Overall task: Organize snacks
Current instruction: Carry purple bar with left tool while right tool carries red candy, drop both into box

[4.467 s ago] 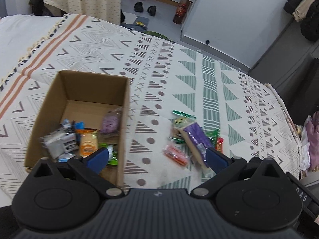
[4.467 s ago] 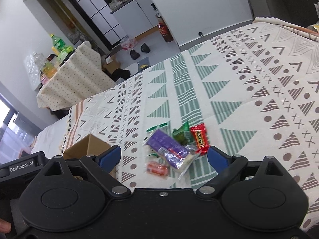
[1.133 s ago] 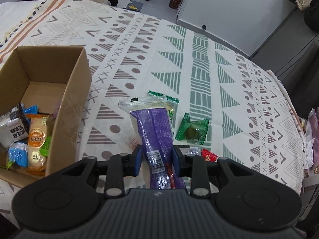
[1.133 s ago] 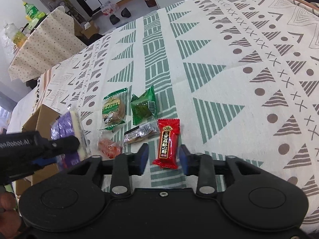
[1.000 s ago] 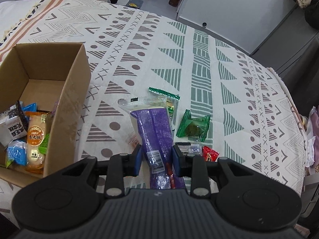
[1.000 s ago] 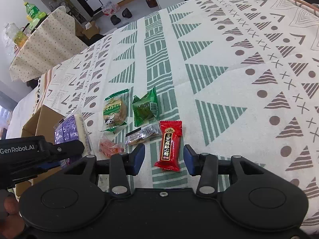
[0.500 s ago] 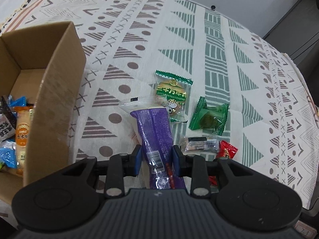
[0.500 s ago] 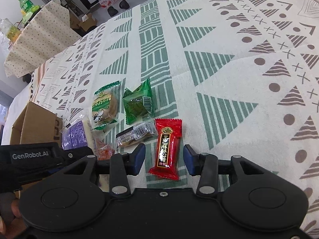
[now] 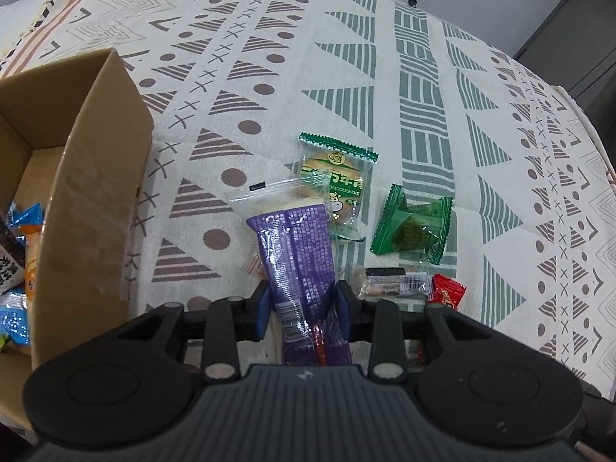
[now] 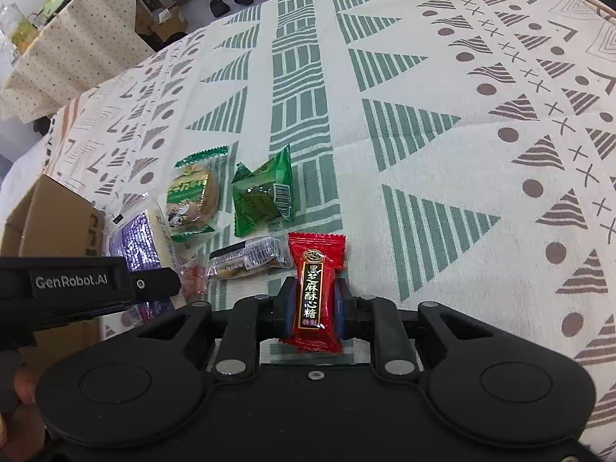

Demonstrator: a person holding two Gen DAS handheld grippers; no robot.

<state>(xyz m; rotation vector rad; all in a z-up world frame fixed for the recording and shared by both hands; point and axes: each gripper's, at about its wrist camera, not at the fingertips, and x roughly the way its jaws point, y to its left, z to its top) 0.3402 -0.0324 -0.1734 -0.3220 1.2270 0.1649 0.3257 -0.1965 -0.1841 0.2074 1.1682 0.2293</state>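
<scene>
My left gripper [image 9: 303, 304] is shut on a long purple snack packet [image 9: 296, 254], held just right of the cardboard box [image 9: 96, 192]. The box holds several wrapped snacks [image 9: 15, 269]. My right gripper [image 10: 313, 304] is shut on a red candy packet [image 10: 315, 285] low over the patterned cloth. On the cloth lie a round cake in a green-edged wrapper [image 10: 192, 196], a dark green packet [image 10: 261, 196], a clear-wrapped bar [image 10: 250, 258] and a small orange packet [image 10: 192, 277]. The left gripper's body [image 10: 77, 288] crosses the right wrist view, above the purple packet [image 10: 134, 246].
The patterned cloth [image 10: 442, 134] covers the whole surface and drops away at the right edge [image 9: 577, 115]. Beyond it stand a table under a dotted cloth with bottles [image 10: 69, 38], shoes on the floor [image 10: 231, 0] and a pale wall [image 9: 481, 0].
My right gripper has shut on the red candy packet, which earlier lay free between its open fingers. The left gripper has kept hold of the purple packet and dropped lower, closer to the snacks.
</scene>
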